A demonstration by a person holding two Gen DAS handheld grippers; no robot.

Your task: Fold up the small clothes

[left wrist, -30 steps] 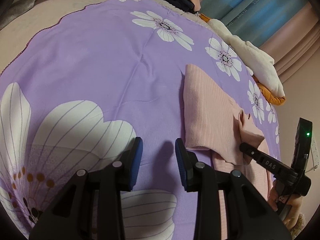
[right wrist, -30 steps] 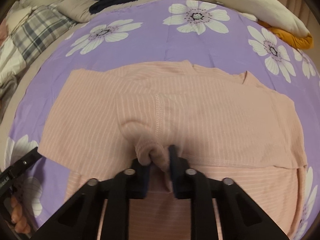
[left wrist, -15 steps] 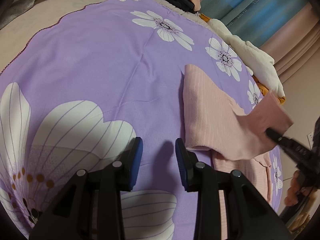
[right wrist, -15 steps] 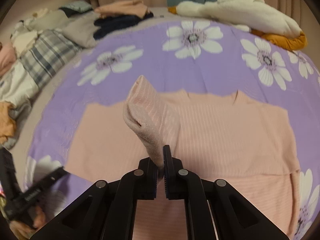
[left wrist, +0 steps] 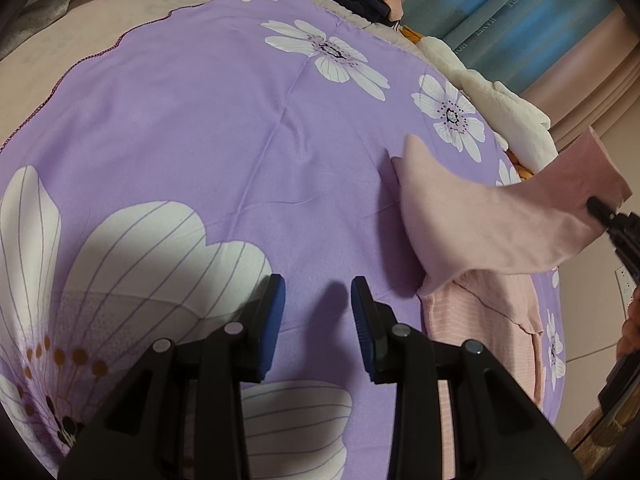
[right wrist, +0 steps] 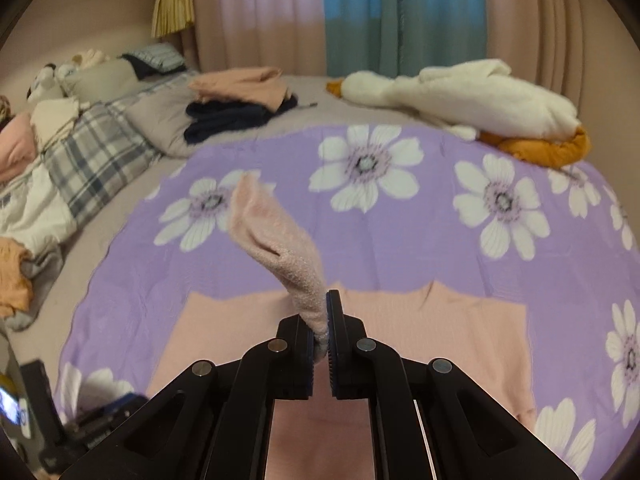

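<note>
Lifting a sleeve of the pink top (right wrist: 424, 344) with my right claw (right wrist: 323, 316), clamped tight on the cloth, so this is the sleeve-fold step. The top lies on the purple floral sheet (left wrist: 224, 128), toward the bed's near right edge. A second ago that sleeve was barely off the garment; now it's raised high. Next I'd carry it across and lay it flat. My left claw (left wrist: 318, 300) hangs apart, empty.

The left wrist view sits just behind its own fingers (left wrist: 276, 312), tilted down close over the purple sheet (left wrist: 200, 120), facing across the bed toward the curtain (left wrist: 520, 20). The right wrist view looks from above the pink shirt (right wrist: 440, 340), angled less steeply, reaching the far curtain (right wrist: 400, 12). Both share the sheet, shirt (left wrist: 480, 220), white plush (right wrist: 480, 96) and folded pile (right wrist: 240, 100)
</note>
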